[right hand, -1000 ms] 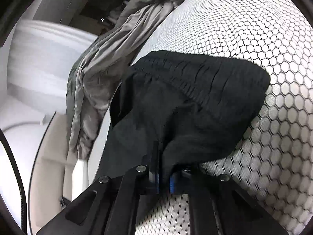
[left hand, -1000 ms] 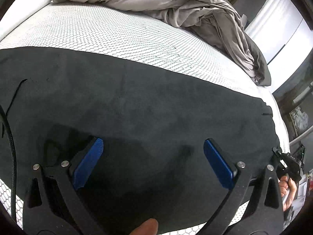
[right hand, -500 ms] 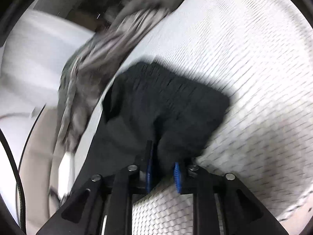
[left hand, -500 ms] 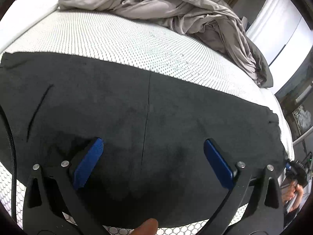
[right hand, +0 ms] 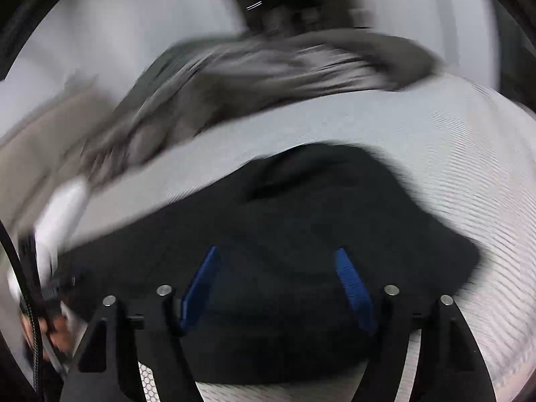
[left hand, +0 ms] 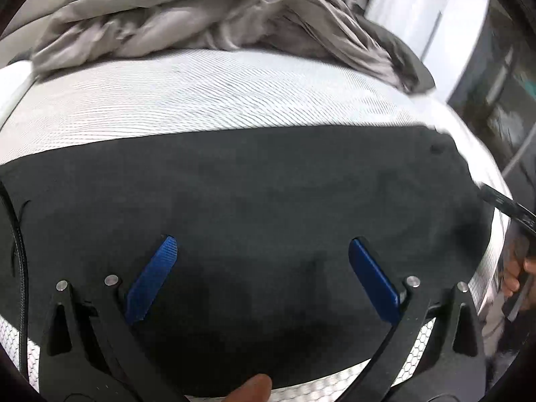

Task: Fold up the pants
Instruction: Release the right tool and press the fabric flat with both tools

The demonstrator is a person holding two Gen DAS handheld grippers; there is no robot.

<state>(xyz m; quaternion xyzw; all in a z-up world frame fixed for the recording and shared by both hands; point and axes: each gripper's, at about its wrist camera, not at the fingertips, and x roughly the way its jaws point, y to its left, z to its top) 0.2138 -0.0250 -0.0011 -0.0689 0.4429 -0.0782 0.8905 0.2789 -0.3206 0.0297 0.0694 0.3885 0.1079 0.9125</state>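
left hand-held gripper [left hand: 261, 254] tilted down over the black pants [left hand: 268, 181], jaws apart; right hand-held gripper [right hand: 276, 261] likewise, jaws opening, gripping nothing

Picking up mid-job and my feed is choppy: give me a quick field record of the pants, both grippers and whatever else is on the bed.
pants: black pants spread flat across the mattress
left gripper: left gripper open, above the pants, nothing between its pads
right gripper: right gripper jaws opening, over the pants, no cloth pinched
bedding: grey sheet bunched at the far side, apart from the pants
image quality: right wrist view is motion-blurred
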